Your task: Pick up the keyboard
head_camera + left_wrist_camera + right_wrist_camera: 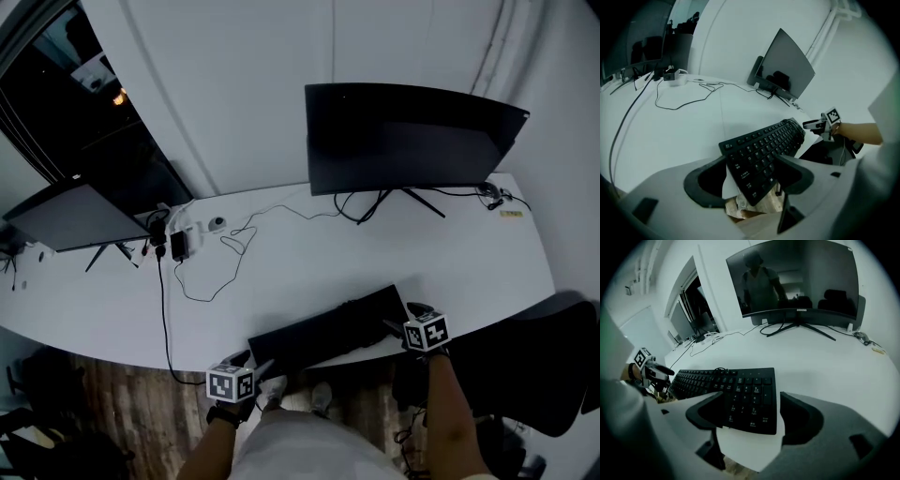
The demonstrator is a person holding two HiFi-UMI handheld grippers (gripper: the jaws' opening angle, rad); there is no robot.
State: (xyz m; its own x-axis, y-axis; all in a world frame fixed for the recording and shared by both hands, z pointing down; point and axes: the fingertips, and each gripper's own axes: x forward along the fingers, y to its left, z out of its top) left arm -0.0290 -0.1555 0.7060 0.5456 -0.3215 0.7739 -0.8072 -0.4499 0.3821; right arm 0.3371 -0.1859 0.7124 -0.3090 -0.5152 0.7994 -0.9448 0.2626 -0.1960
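A black keyboard (328,336) lies aslant along the front edge of the white desk (309,244). My left gripper (251,367) is at its left end and my right gripper (405,328) at its right end. In the left gripper view the jaws (751,159) stand open, with the keyboard's (764,145) end between them, overhanging the desk edge. In the right gripper view the open jaws (751,395) straddle the number-pad end of the keyboard (717,380). No pad visibly presses on it. Each view shows the other gripper at the far end.
A curved dark monitor (412,141) stands at the back right and a second screen (80,217) at the far left. Loose cables (225,253) and a plug adapter (178,244) lie between them. A dark chair (534,366) is at the right, over wooden floor (150,422).
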